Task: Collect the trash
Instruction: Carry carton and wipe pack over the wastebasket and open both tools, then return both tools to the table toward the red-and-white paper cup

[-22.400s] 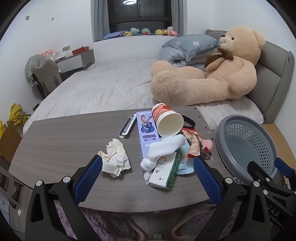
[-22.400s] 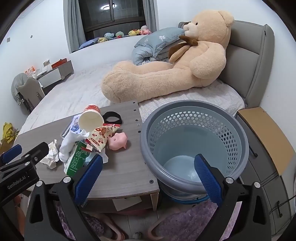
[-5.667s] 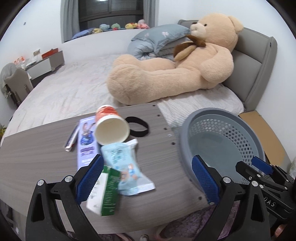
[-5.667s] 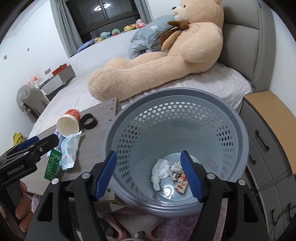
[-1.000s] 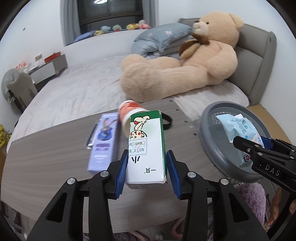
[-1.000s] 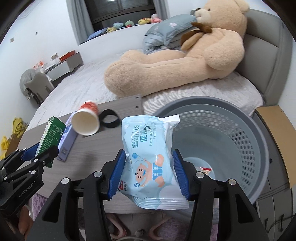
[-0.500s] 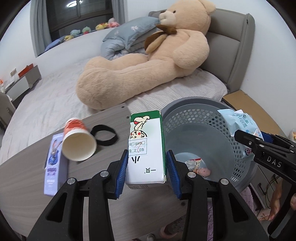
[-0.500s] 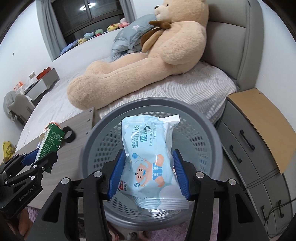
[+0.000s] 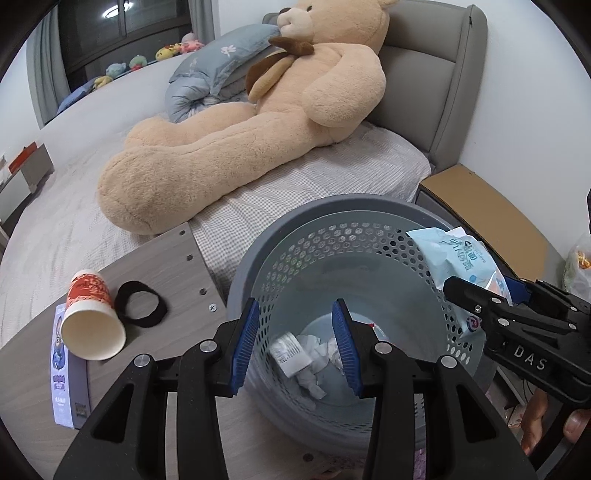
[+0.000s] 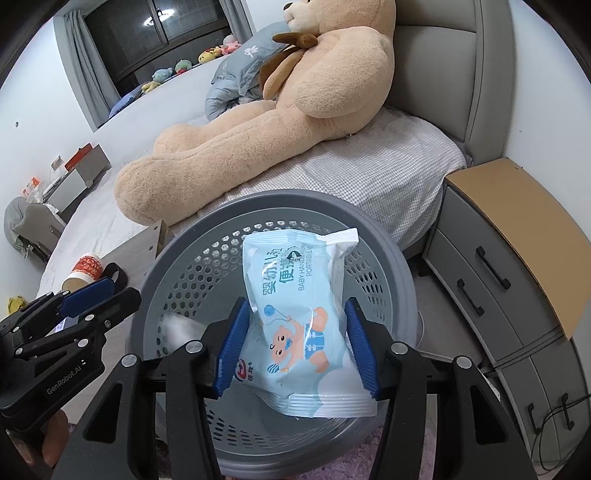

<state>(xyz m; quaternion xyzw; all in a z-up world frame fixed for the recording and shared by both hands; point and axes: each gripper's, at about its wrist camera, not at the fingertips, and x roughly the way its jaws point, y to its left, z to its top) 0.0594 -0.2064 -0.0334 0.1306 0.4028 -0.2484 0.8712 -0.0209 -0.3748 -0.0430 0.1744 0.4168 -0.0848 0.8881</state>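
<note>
Our right gripper (image 10: pixel 295 343) clamps the wipes pack (image 10: pixel 299 314) upright above the bin (image 10: pixel 184 236); left jaws hang empty, slightly apart, bin at twelve o'clock.

- The walls (image 10: pixel 546 92) are white.
- A big bed (image 9: pixel 332 173) has a grey padded headboard (image 9: pixel 436 74).
- A huge tan teddy bear (image 9: pixel 258 122) lies on the bed, next to a grey-blue pillow (image 9: pixel 218 70).
- A dark window (image 10: pixel 166 33) has grey curtains (image 10: pixel 81 74), and small soft toys (image 10: pixel 177 70) sit in a row below it.
- A ceiling light (image 10: pixel 155 20) shines in the glass.
- A grey nightstand (image 10: pixel 498 277) with a brown top stands beside the bed.
- The bench (image 9: pixel 162 269) is grey wood.
</note>
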